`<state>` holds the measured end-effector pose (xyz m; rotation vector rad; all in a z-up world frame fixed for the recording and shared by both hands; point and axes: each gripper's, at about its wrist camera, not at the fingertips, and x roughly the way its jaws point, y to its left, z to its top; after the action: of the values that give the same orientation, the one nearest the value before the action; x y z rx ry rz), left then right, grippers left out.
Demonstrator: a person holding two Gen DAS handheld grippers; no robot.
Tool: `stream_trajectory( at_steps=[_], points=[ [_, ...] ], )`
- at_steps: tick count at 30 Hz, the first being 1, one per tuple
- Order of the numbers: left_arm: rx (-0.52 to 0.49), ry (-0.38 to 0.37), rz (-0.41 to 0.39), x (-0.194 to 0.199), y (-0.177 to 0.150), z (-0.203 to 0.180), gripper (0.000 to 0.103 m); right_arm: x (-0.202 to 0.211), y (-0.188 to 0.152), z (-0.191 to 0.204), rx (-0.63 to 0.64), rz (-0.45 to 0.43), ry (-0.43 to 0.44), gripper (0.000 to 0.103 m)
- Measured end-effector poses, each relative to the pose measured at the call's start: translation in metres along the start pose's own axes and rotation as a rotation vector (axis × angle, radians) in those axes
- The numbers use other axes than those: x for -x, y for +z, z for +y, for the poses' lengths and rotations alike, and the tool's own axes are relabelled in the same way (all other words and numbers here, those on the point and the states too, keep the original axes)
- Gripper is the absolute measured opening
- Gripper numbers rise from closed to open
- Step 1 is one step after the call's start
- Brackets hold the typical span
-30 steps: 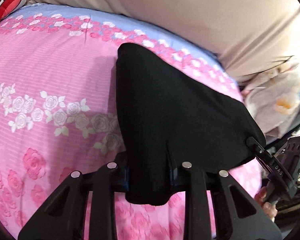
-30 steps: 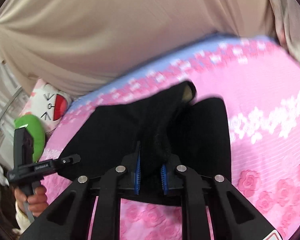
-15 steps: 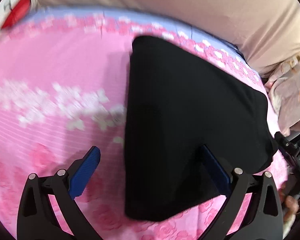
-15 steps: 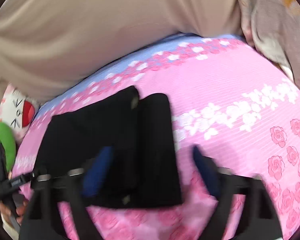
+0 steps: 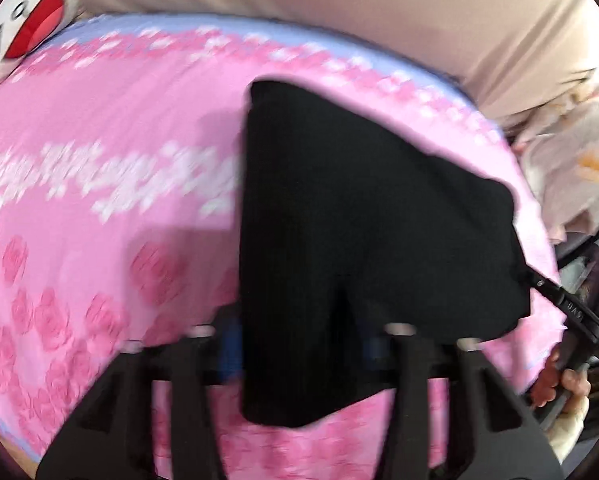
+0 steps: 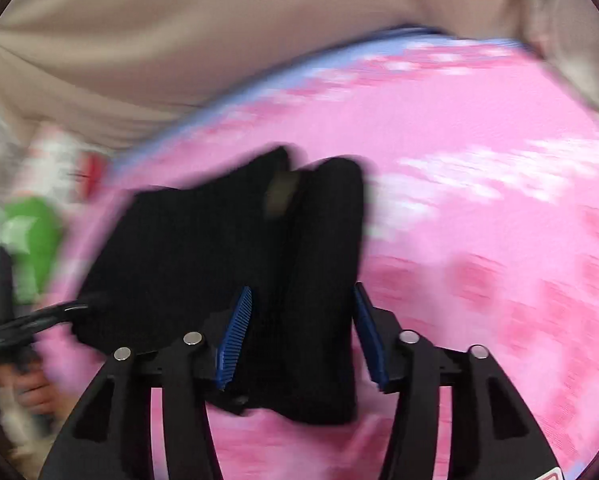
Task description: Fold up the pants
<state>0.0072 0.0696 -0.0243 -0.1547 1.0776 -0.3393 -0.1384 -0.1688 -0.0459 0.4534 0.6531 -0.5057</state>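
The black pants (image 5: 359, 220) lie folded on the pink rose-print bedspread (image 5: 99, 160). In the left wrist view my left gripper (image 5: 299, 348) has its jaws closed in around the near edge of the pants, with the cloth between them. In the right wrist view the pants (image 6: 219, 240) show as two folded layers with a tag between them. My right gripper (image 6: 299, 332) is partly open, its blue pads (image 6: 235, 332) on either side of the near end of the pants. Both views are motion-blurred.
A beige curtain (image 5: 339, 8) hangs behind the bed. A white plush with a red mouth (image 5: 23, 28) and a green toy (image 6: 31, 248) sit at the left. A floral blanket (image 5: 571, 168) lies at the right. The other gripper and hand (image 5: 567, 360) show at the bed's edge.
Both grippers let go of the pants and opened wide half a second ago. Now both have come back over the near edge, the left closed in on the cloth, the right narrowing.
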Motion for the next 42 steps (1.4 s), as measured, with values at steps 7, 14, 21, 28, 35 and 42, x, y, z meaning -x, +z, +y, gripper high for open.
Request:
stream_trajectory(
  at_steps=[7, 14, 21, 28, 35, 42],
  points=[
    [-0.033, 0.205, -0.24, 0.048, -0.005, -0.012, 0.089, 0.028, 0.034, 0.029, 0.051, -0.134, 0.12, 0.077],
    [-0.051, 0.304, -0.28, 0.056, -0.005, -0.017, 0.093, -0.055, 0.033, 0.062, 0.11, 0.01, 0.098, 0.038],
    [-0.065, 0.322, -0.295, 0.061, -0.006, -0.022, 0.094, 0.034, 0.061, 0.083, 0.222, -0.168, 0.095, 0.017],
    [-0.077, 0.329, -0.224, 0.029, -0.008, -0.025, 0.096, -0.02, 0.042, 0.008, 0.028, -0.036, 0.033, 0.039],
    [-0.089, 0.338, -0.204, 0.014, -0.01, -0.03, 0.096, 0.035, 0.027, 0.039, 0.132, -0.109, 0.116, 0.017],
    [-0.1, 0.336, -0.185, 0.01, -0.013, -0.029, 0.097, 0.022, 0.035, 0.024, 0.062, -0.042, 0.067, 0.011]
  ],
)
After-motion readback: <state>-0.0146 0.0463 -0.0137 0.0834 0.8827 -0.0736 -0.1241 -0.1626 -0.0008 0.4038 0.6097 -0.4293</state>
